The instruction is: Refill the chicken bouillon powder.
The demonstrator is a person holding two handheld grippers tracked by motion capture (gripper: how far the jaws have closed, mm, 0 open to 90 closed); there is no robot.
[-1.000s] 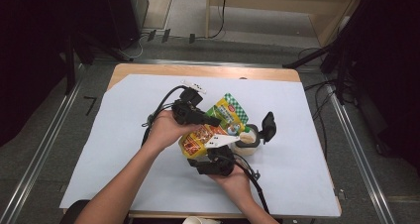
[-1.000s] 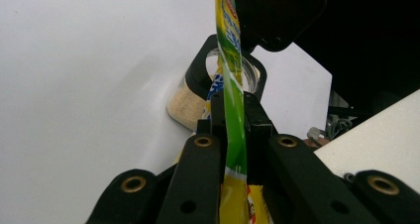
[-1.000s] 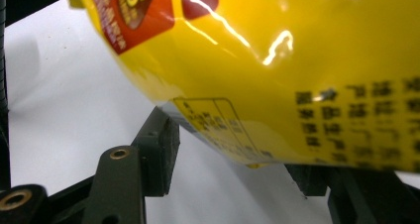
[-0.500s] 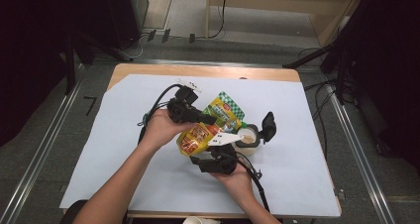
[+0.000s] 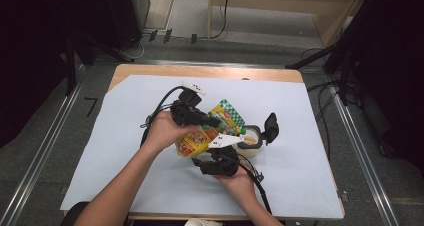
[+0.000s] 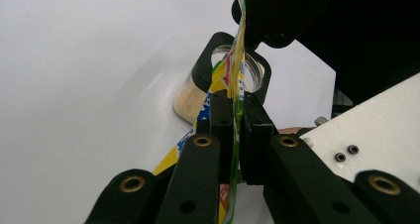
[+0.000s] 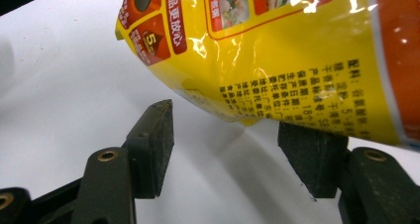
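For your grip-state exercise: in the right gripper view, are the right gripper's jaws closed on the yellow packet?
No: the right gripper stands open, its pads apart beneath the yellow packet, with white table cover visible between them.

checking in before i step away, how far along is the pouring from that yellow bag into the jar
Done: the jar stands open, its black lid flipped back, and already holds some beige contents. In hand: the left tongs are shut on the yellow bag, held tilted with its end toward the jar mouth. The right tongs are open just under the bag, not gripping. Left: whether anything is flowing can't be told; closing the lid remains.
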